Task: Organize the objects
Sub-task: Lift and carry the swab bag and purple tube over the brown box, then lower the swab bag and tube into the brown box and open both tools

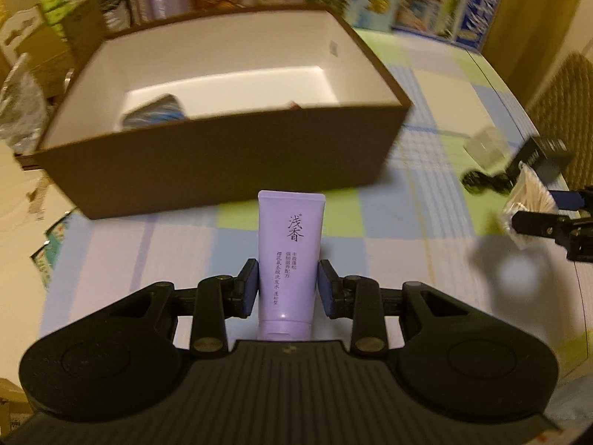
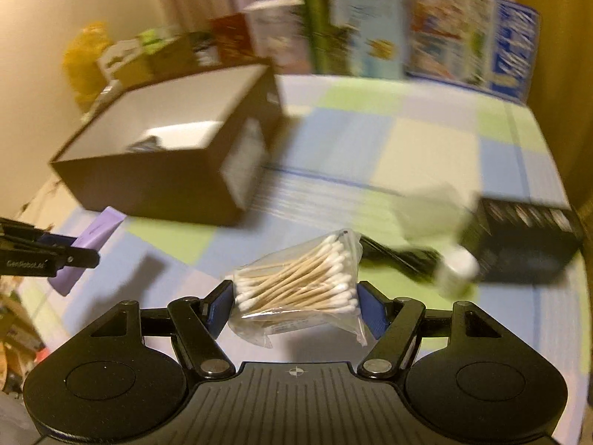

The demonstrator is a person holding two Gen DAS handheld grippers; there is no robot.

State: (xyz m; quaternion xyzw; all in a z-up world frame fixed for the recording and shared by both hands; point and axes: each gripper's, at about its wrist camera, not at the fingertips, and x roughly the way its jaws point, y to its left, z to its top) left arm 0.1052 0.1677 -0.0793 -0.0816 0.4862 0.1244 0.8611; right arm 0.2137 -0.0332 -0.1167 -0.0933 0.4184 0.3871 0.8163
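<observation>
My left gripper [image 1: 288, 289] is shut on a lilac tube [image 1: 290, 248] with dark lettering, held above the checked cloth, just in front of the brown box [image 1: 222, 155]. The box is white inside and holds a blue patterned item [image 1: 155, 113] in its left corner. My right gripper [image 2: 294, 302] is shut on a clear bag of cotton swabs [image 2: 300, 282], lifted off the table. In the left wrist view that bag of cotton swabs [image 1: 530, 200] shows at the right edge. In the right wrist view the lilac tube [image 2: 89, 244] appears at the far left, with the brown box [image 2: 155, 181] behind it.
A black box [image 2: 519, 244], a small white bottle [image 2: 456, 270], a dark flat item [image 2: 400, 257] and a clear cube [image 1: 485, 144] lie on the checked tablecloth [image 2: 407, 141] to the right. Colourful boxes and books [image 2: 444, 29] line the table's far edge. Cardboard boxes [image 1: 40, 48] stand at the left.
</observation>
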